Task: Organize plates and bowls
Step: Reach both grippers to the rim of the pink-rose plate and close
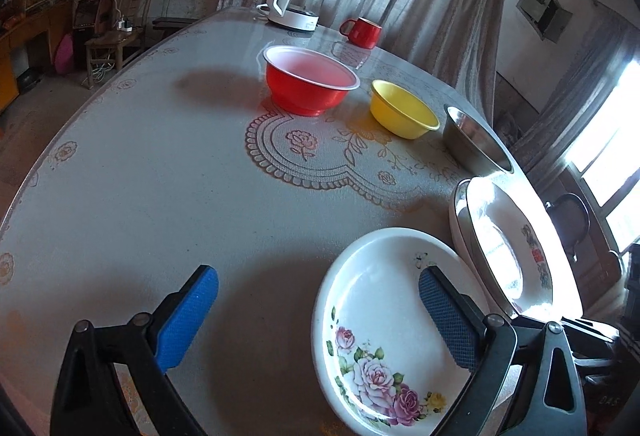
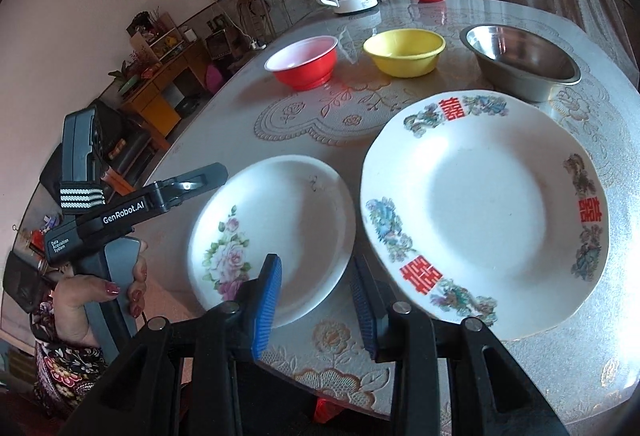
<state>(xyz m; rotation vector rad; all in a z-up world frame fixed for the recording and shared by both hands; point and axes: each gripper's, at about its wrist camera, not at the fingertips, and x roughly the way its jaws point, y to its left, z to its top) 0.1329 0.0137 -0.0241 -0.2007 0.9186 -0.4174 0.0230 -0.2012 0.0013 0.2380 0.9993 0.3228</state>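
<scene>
Two grippers close in on unsorted plates and bowls on a round dining table (image 2: 472,12).

From left: the left gripper (image 1: 318,310) gapes wide, empty, one finger over the rose plate (image 2: 276,224) near the table's front edge; the right gripper (image 2: 316,306) hangs part-open, gripping nothing, above the gap between that plate and the larger double-happiness plate (image 2: 484,212). Toward the far edge, the red bowl (image 2: 304,62), yellow bowl (image 2: 404,52) and steel bowl (image 2: 520,62) stand separately. Nothing appears stacked yet; all the sorting seems left.
</scene>
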